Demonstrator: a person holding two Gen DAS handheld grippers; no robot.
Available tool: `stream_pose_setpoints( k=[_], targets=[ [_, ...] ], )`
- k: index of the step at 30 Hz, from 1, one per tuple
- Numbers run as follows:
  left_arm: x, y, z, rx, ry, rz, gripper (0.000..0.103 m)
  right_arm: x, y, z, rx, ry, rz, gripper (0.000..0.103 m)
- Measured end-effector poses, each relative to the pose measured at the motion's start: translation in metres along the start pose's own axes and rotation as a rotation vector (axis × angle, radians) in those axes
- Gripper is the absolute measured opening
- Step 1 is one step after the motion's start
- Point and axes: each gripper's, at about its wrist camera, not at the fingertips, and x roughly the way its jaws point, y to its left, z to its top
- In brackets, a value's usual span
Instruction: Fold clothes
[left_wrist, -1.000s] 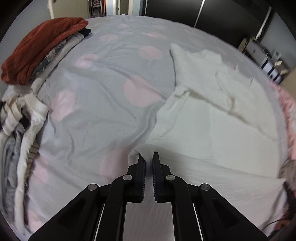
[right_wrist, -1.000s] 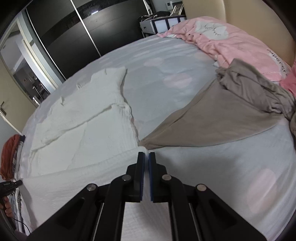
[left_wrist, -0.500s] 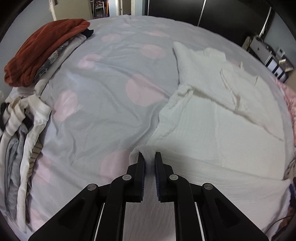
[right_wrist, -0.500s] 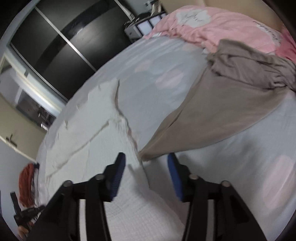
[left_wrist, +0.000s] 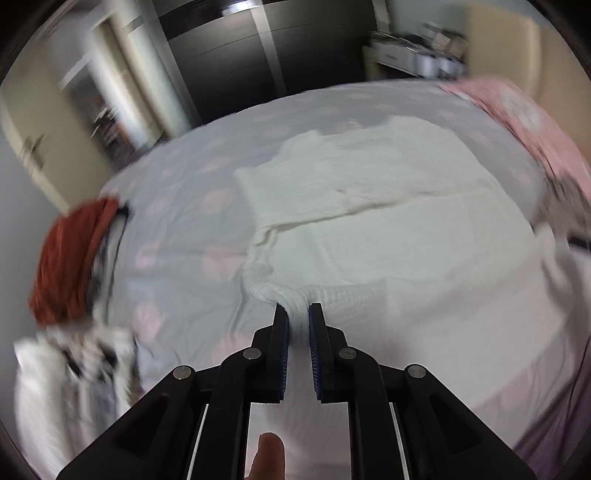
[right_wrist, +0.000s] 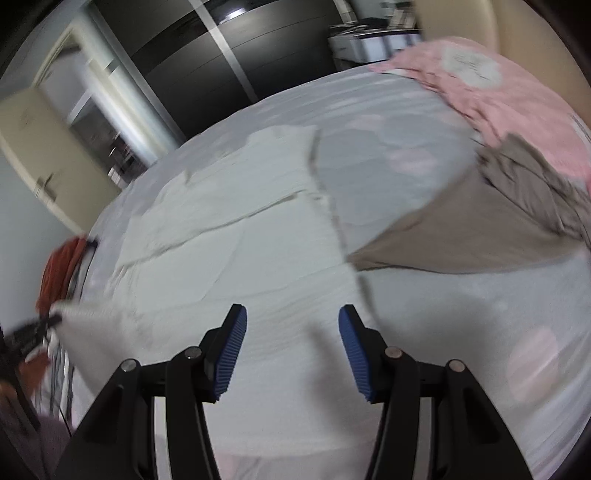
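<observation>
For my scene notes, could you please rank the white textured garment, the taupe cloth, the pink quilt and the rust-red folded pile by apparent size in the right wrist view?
1. White textured garment
2. Taupe cloth
3. Pink quilt; close to the taupe cloth, partly cut off, so unsure
4. Rust-red folded pile

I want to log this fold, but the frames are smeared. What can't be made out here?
- Left wrist view: the heap beside the rust-red folded cloth; motion blur.
- Left wrist view: white textured garment, near hem; left gripper covers it.
- Right wrist view: beige garment; frame edge crops it.
</observation>
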Motion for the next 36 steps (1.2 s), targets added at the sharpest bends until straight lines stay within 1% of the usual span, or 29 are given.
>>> stream_pose_setpoints(
  k=[2,4,6,9,11,13,15,16,19,21,24,27,30,33,36],
  targets=[
    [-0.009,-0.015,0.002,0.133,0.006,-0.005,0.013,0.0,0.023,0.002,-0.113,0.059,0.028,0.051],
    [-0.02,-0.027,0.002,0.259,0.017,-0.018,0.016,0.002,0.046,0.004,-0.246,0.13,0.046,0.051],
    [-0.028,-0.035,0.001,0.36,0.025,-0.03,0.016,0.002,0.067,0.004,-0.384,0.196,0.047,0.051],
    [-0.036,-0.046,-0.004,0.494,0.051,-0.032,0.016,0.003,0.093,-0.002,-0.611,0.286,-0.028,0.051],
    [-0.041,-0.056,-0.014,0.6,0.083,-0.07,0.016,0.005,0.102,-0.01,-0.754,0.365,-0.088,0.051],
    [-0.044,-0.066,-0.026,0.703,0.114,-0.102,0.016,0.008,0.103,-0.021,-0.871,0.445,-0.127,0.051],
    [-0.041,-0.075,-0.04,0.791,0.155,-0.124,0.017,0.012,0.099,-0.033,-0.946,0.514,-0.147,0.051],
    [-0.038,-0.079,-0.048,0.83,0.181,-0.134,0.017,0.014,0.096,-0.039,-0.972,0.546,-0.15,0.051],
    [-0.022,-0.088,-0.064,0.882,0.262,-0.182,0.019,0.021,0.083,-0.053,-0.992,0.625,-0.146,0.051],
    [-0.009,-0.092,-0.074,0.902,0.303,-0.2,0.025,0.027,0.075,-0.059,-0.993,0.658,-0.151,0.051],
    [0.012,-0.099,-0.087,0.934,0.392,-0.233,0.026,0.034,0.064,-0.065,-0.985,0.69,-0.151,0.051],
    [0.024,-0.107,-0.102,1.003,0.436,-0.254,0.026,0.037,0.056,-0.065,-0.971,0.707,-0.142,0.051],
    [0.037,-0.112,-0.109,1.015,0.486,-0.28,0.026,0.039,0.049,-0.065,-0.966,0.723,-0.133,0.051],
    [0.051,-0.114,-0.114,1.028,0.509,-0.266,0.026,0.042,0.042,-0.066,-0.97,0.73,-0.14,0.051],
    [0.066,-0.114,-0.116,1.001,0.522,-0.256,0.026,0.047,0.033,-0.066,-0.965,0.737,-0.155,0.051]
  ],
)
